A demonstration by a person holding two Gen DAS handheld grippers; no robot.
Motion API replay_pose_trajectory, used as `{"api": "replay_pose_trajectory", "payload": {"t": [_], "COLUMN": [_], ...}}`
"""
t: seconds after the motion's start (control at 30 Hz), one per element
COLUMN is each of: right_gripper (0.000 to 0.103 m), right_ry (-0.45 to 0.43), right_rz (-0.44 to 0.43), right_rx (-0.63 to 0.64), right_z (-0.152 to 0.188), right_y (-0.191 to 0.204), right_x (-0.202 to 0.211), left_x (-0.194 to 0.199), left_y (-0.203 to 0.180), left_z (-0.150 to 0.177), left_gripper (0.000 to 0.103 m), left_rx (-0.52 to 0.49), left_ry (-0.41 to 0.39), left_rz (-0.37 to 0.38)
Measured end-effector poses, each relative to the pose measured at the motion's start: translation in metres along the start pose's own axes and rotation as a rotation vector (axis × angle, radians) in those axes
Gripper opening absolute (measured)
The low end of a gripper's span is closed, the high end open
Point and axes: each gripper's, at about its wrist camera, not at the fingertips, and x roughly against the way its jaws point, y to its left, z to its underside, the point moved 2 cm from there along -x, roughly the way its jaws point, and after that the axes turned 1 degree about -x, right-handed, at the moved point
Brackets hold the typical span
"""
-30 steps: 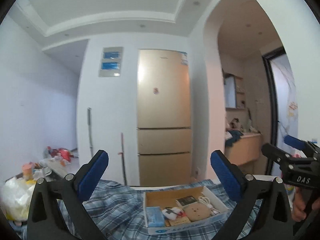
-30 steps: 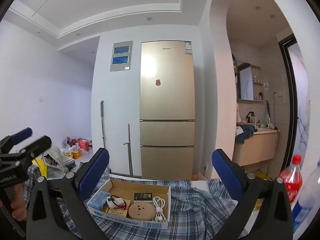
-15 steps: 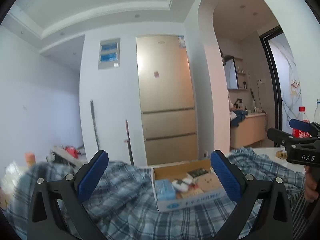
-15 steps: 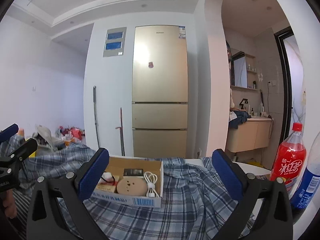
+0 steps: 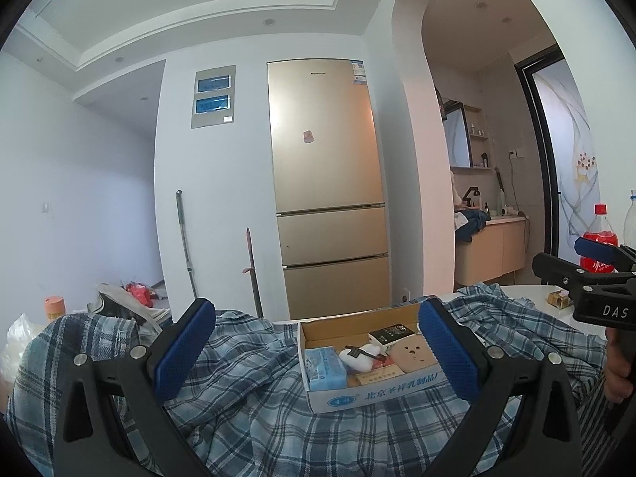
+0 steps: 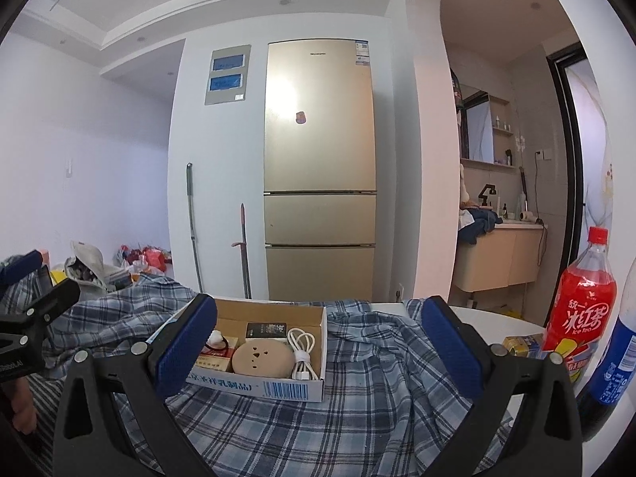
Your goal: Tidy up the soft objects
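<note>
Left wrist view: the left gripper (image 5: pixel 316 348) is spread wide and holds nothing above the plaid shirt (image 5: pixel 246 409), on which the cardboard box (image 5: pixel 373 391) rests. Right wrist view: the right gripper (image 6: pixel 318 348) is likewise wide and unloaded over the plaid shirt (image 6: pixel 357 413), with 1 iced tea bottle (image 6: pixel 580 310) to its right.

White table (image 6: pixel 497 320) under rumpled plaid cloth (image 6: pixel 377 361).

white walls and a stepped ceiling with small spotlights, a tall gold fridge (image 6: pixel 320 171) against the back wall, a mop (image 6: pixel 193 230) leaning beside it, and an archway on the right showing a bathroom vanity (image 6: pixel 499 256).
</note>
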Motion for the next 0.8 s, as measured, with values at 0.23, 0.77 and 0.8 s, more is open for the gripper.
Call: {"api": "replay_pose_trajectory", "payload": {"t": [0.23,0.77,0.8], "right_gripper": [0.103,0.103,0.103], "right_ry": [-0.011,-0.031,-0.031], "right_rz": [0.003,-0.005,-0.005], "right_rx": [0.025,0.050,0.050], "right_z": [-0.001,0.001,0.001], "right_y": [0.006,0.010,0.010], "right_x": [0.002,0.006,0.006], "left_x": [0.001,-0.003,-0.003], "left_y": [0.002,0.004,0.004], "left_z": [0.001,0.004,0.003], "left_gripper": [0.103,0.103,0.103], "left_rx": [0.000,0.012,0.013], "left_ry": [0.005,0.014,0.014], "left_rz": [-0.002,-0.009,-0.011]}}
